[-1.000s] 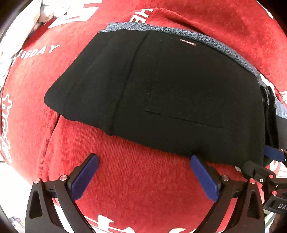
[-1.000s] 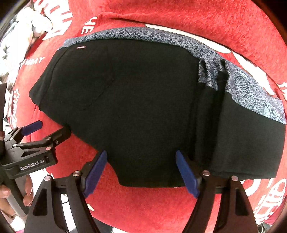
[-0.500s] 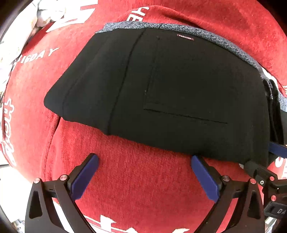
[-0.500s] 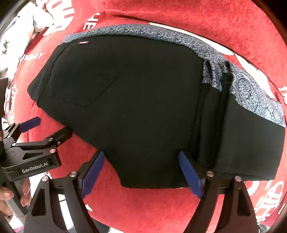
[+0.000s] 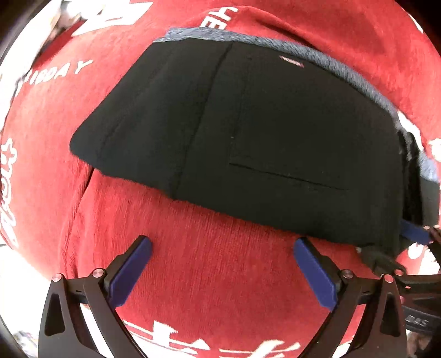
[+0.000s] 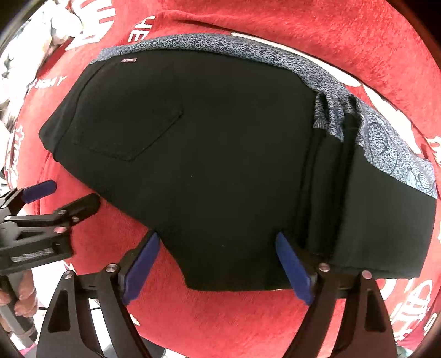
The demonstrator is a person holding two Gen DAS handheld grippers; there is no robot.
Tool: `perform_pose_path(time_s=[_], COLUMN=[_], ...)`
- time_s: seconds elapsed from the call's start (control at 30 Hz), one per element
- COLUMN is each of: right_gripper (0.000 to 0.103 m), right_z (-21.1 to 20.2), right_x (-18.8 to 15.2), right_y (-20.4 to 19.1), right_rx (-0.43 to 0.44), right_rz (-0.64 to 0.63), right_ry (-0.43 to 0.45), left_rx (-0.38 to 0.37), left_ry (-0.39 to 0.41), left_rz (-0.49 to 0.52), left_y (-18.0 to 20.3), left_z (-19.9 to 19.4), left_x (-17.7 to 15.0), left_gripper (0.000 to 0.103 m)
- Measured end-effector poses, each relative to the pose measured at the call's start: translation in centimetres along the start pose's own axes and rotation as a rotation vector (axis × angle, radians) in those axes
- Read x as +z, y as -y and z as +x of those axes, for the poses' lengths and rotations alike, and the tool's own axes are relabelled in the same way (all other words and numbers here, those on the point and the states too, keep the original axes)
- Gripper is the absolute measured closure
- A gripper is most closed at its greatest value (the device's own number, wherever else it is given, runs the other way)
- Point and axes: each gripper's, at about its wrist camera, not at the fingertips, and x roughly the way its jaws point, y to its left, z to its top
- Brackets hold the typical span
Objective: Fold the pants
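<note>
The black pants [image 5: 248, 143] lie folded flat on a red cloth, with a blue patterned lining [image 6: 220, 44] showing along the far edge and a back pocket [image 6: 129, 121] facing up. My left gripper [image 5: 220, 264] is open and empty, just short of the near edge of the pants. My right gripper [image 6: 217, 258] is open, its jaws standing either side of the near hem of the pants [image 6: 220, 165]. The left gripper also shows at the left of the right wrist view [image 6: 55, 198].
The red cloth [image 5: 206, 275] with white lettering covers the whole surface. A white crumpled item [image 6: 55, 24] lies at the far left. A hand [image 6: 16, 297] shows at the lower left of the right wrist view.
Both grippers have drawn back slightly toward me from the pants. The pants have not moved.
</note>
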Motion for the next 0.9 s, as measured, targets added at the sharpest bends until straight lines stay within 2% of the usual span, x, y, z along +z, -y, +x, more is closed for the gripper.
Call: perform_pose_path(time_s=[0.13, 0.23, 0.37, 0.5, 0.53, 0.67, 0.73, 0.9], right_gripper=[0.014, 0.013, 0.009, 0.008, 0.008, 0.007, 0.007, 0.006], right_z=[0.1, 0.4, 0.7, 1.0, 1.1, 1.3, 1.5, 2.0], right_x=[-0.1, -0.1, 0.0, 0.0, -0.1, -0.3, -0.5, -0.9], right_y=[-0.2, -0.4, -0.8, -0.9, -1.0, -1.7, -1.9, -2.7], right_rx=[-0.007, -0.012, -0.008, -0.008, -0.009, -0.023, -0.027, -0.035], right_rz=[-0.003, -0.008, -0.006, -0.004, -0.007, -0.025, -0.027, -0.040], right_ry=[-0.001, -0.003, -0.009, -0.009, -0.007, -0.010, -0.012, -0.010], left_rx=[-0.077, -0.190, -0.342, -0.527, -0.549, -0.580, -0.602, -0.583], left_ry=[0.056, 0.090, 0.101, 0.123, 0.125, 0.103, 0.134, 0.157], left_rz=[-0.058, -0.109, -0.221, -0.325, -0.339, -0.411, -0.432, -0.457], left_y=[-2.2, -4.0, -7.2, -9.9, -9.7, -9.9, -10.2, -10.2], left_z=[-2.0, -3.1, -2.8, -2.2, -1.9, -0.1, -0.1, 0.1], left_x=[0.3, 1.3, 3.0, 3.3, 2.7, 2.5, 2.6, 4.1], left_gripper=[0.000, 0.000, 0.000, 0.000, 0.000, 0.000, 0.000, 0.000])
